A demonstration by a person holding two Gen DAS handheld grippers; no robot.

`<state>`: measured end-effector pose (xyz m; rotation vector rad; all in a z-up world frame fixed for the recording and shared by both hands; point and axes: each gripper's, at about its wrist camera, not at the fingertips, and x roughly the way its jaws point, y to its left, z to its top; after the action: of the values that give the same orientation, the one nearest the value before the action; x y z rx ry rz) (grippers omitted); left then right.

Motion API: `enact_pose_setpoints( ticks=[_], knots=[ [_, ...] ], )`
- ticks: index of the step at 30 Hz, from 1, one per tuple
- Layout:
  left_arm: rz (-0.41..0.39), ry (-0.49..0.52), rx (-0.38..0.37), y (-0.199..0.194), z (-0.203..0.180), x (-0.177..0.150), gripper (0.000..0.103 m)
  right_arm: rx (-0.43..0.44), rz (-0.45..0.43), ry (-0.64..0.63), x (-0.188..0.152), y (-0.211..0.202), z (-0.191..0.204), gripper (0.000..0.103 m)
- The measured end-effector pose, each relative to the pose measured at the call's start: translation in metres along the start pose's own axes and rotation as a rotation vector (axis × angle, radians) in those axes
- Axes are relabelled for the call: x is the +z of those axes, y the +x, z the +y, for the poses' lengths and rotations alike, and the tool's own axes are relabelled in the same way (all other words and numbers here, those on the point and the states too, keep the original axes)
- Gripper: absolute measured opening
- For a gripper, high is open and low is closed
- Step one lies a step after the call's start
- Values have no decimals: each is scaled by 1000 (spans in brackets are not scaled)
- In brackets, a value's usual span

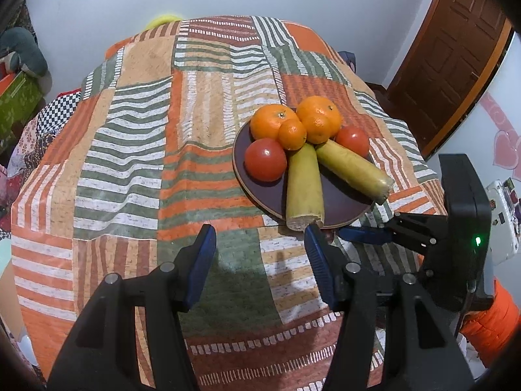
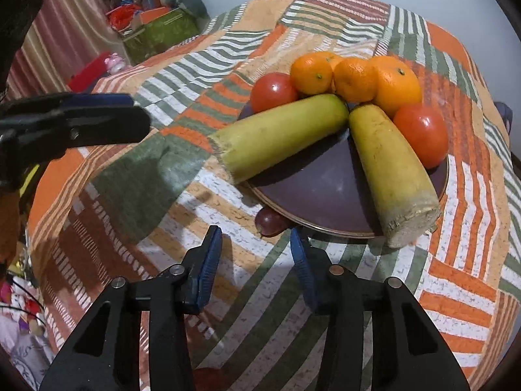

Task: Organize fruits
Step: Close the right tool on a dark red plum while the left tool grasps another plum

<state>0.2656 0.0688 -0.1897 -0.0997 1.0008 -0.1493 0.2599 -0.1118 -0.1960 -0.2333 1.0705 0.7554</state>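
Both grippers hang over the patchwork tablecloth (image 1: 130, 150) with blue-padded jaws spread and nothing between them. Left gripper (image 1: 260, 247) sits near the front edge of the dark plate (image 1: 338, 202), its right finger just beside the cut end of one pale green gourd (image 1: 304, 189). Right gripper (image 2: 257, 244) points at the plate's near rim from the other side, where a small dark red fruit (image 2: 270, 220) lies on the cloth, partly tucked under the rim, just beyond the fingertips. On the plate, from largest down: a second gourd (image 1: 353, 169) angled right, two big oranges (image 1: 272, 120) at the far side, two tomatoes (image 1: 265, 159) flanking, and smaller oranges (image 1: 292, 134) in the middle.
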Motion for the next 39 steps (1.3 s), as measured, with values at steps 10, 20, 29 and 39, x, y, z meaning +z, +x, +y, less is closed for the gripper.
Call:
enact_pose_setpoints(
  ticks=[10,20,29,39],
  knots=[
    [-1,31,13,2,-4,-6,56,-21,-3,35,4,8,-4,22],
    [22,53,-13,-3,-13,-14,56,19,-25,37,-6,-12,-5,21],
    [40,150,-38,-14,-54,-32,56,-34,-93,83,-27,-64,-18,21],
    [134,189,-127,-8,-91,-55,56,-92,-160,122,-54,-115,-35,21]
  ],
)
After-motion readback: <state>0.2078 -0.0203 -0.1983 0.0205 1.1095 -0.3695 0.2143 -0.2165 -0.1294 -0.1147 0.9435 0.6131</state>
